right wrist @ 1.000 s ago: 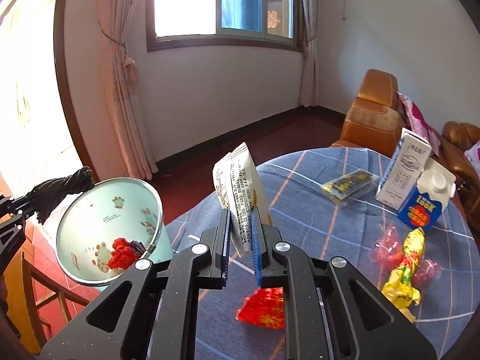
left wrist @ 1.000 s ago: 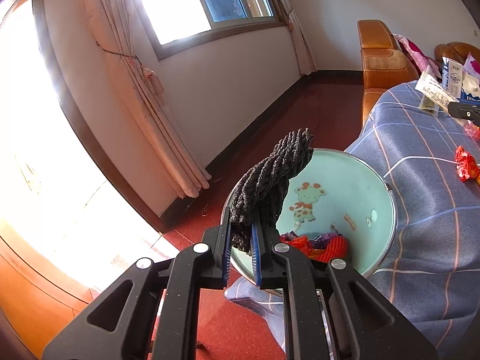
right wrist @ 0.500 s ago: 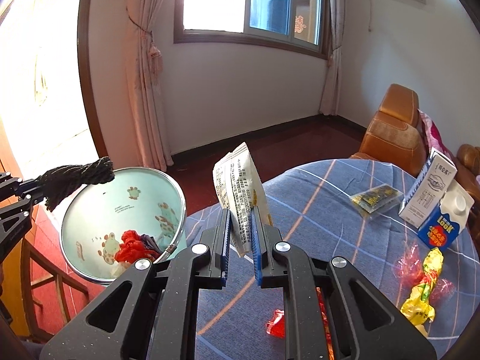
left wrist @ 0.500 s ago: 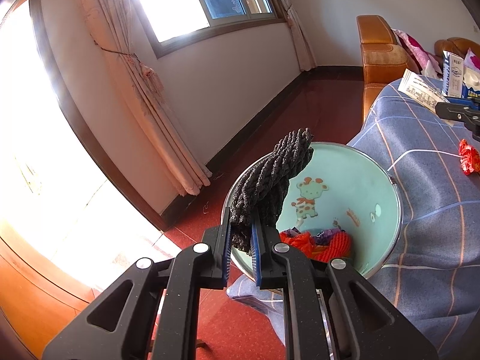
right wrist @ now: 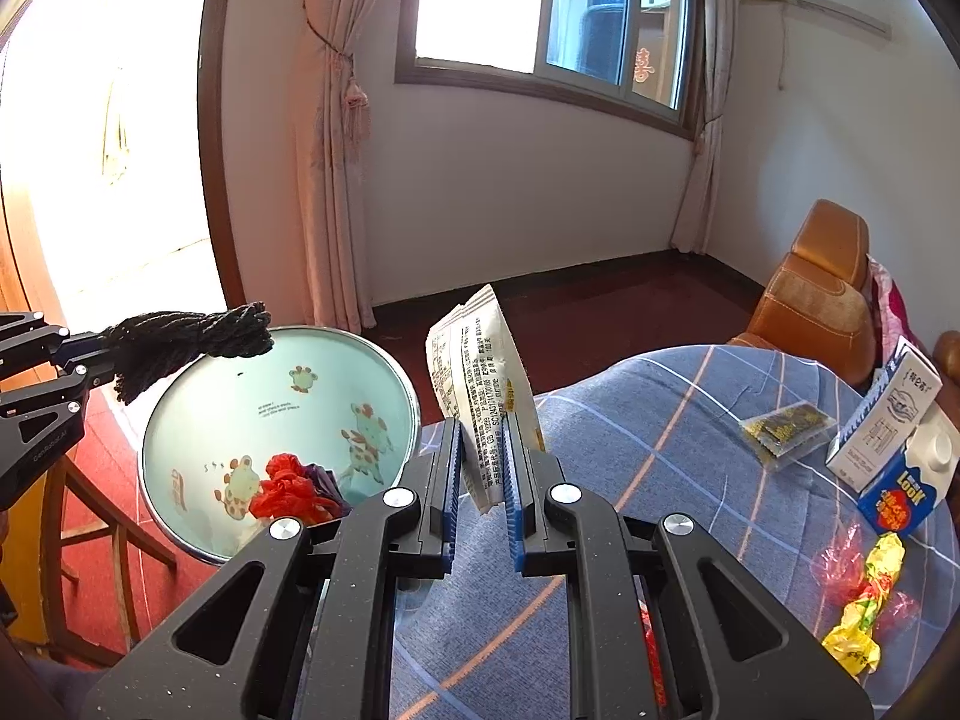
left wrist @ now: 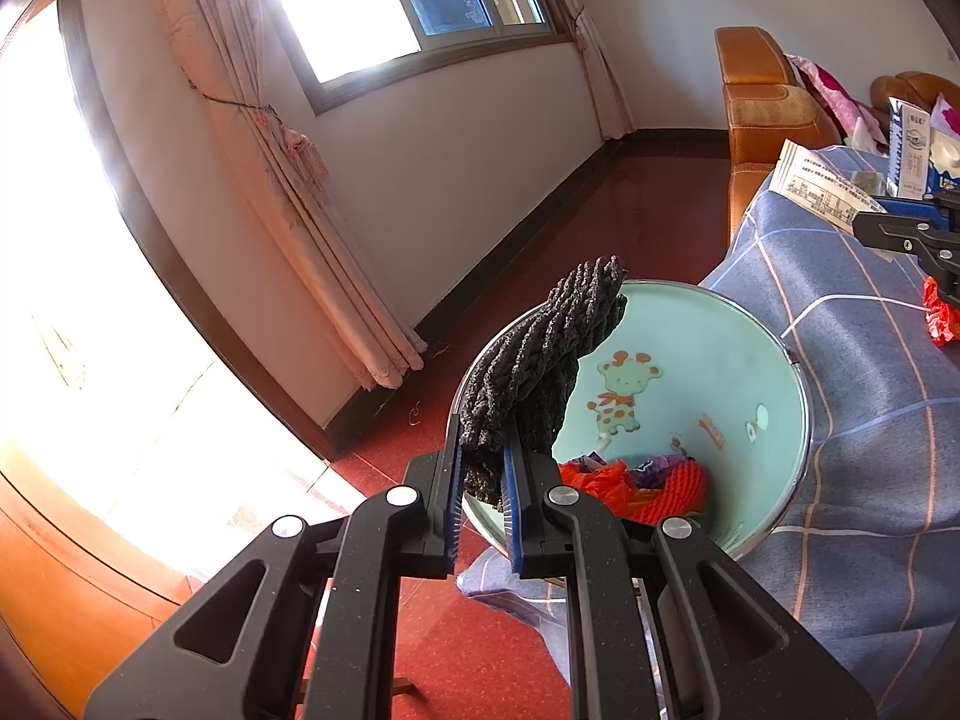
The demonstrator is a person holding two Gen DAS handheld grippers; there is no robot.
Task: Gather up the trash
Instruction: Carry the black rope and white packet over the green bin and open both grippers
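My left gripper (left wrist: 483, 456) is shut on the black rope handle (left wrist: 540, 372) of a mint-green bin (left wrist: 774, 420) with giraffe pictures, held tilted at the table's edge. Red and purple wrappers (left wrist: 636, 480) lie inside it. My right gripper (right wrist: 483, 474) is shut on a white printed wrapper (right wrist: 480, 384) and holds it upright over the table edge, just right of the bin (right wrist: 198, 420). The wrapper (left wrist: 822, 192) and right gripper (left wrist: 912, 228) also show at the right of the left wrist view.
A blue plaid cloth covers the table (right wrist: 690, 420). On it lie a milk carton (right wrist: 906, 468), a white box (right wrist: 894, 408), a dark packet (right wrist: 780, 426), a yellow candy wrapper (right wrist: 864, 600) and a red wrapper (left wrist: 939, 312). An orange sofa (right wrist: 828, 282) stands behind.
My right gripper has carried the white wrapper left toward the bin. The bin has come closer to the table and sits larger in the right wrist view.
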